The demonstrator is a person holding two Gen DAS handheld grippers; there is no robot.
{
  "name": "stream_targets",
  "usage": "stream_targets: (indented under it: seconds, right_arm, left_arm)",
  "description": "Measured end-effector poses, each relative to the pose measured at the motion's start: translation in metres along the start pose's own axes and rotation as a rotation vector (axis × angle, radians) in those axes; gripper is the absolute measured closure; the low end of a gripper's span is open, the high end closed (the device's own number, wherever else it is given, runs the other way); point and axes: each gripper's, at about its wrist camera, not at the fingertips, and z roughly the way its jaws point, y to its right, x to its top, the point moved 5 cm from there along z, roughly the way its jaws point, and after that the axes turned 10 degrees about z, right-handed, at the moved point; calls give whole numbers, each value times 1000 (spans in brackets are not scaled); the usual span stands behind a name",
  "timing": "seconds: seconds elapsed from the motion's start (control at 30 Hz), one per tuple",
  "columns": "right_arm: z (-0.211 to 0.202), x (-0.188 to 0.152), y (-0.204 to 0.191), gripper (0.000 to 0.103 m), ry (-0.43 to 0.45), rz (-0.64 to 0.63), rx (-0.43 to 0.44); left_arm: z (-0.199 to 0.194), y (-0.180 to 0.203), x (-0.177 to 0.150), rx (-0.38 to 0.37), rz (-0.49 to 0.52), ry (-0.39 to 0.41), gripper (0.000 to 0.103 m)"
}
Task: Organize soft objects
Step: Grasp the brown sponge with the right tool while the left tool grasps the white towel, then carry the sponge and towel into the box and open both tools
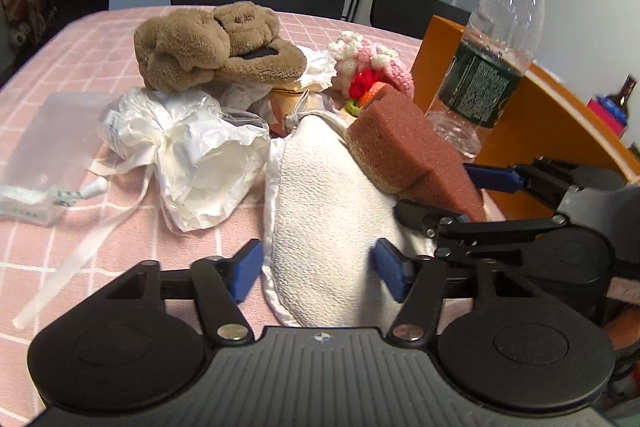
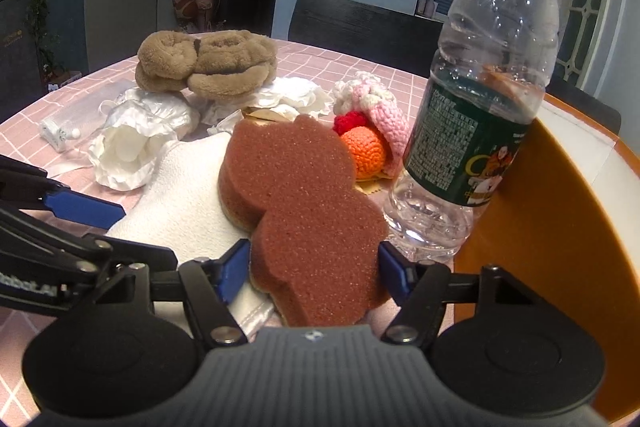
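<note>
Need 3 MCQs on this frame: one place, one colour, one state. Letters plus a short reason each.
1. Where does the brown sponge lie?
A. partly on the white towel
B. inside the orange bin
C. on top of the plush slippers

2. What colour is the water bottle cap?
A. red
B. white
C. green

3. How does the right gripper stand to the sponge?
A. shut flat, well away from it
B. jaws apart, one on each side of it
C. holding it high in the air

Answers:
1 A: in the right wrist view the sponge's left edge overlaps the towel.
2 B: the cap at the top of both views is white.
3 B: a blue pad shows on either side of the sponge's near lobe; firm contact is unclear.
</note>
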Motion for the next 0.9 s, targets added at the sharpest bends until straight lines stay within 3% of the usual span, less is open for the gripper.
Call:
stream_targets:
  seconds: [0.17,0.33,0.63,0.77,0.9]
  right_arm:
    - [-10,2,-1,40,-5,28,41]
    - [-32,8,-5,41,19,48,72]
    - [-94,34,3,41,75,49,116]
    - [-126,46,20,41,91,51,93]
    - [-160,57,50,40,107,89,57]
  left_arm:
    - [-10,6,0,25,12,27,66]
    - [-35,10,5,59,32,94,80]
    - [-91,10,26,129,77,199,83]
    - [-117,20,36,122,105,241,83]
    - [-137,40,48,69,134,296,83]
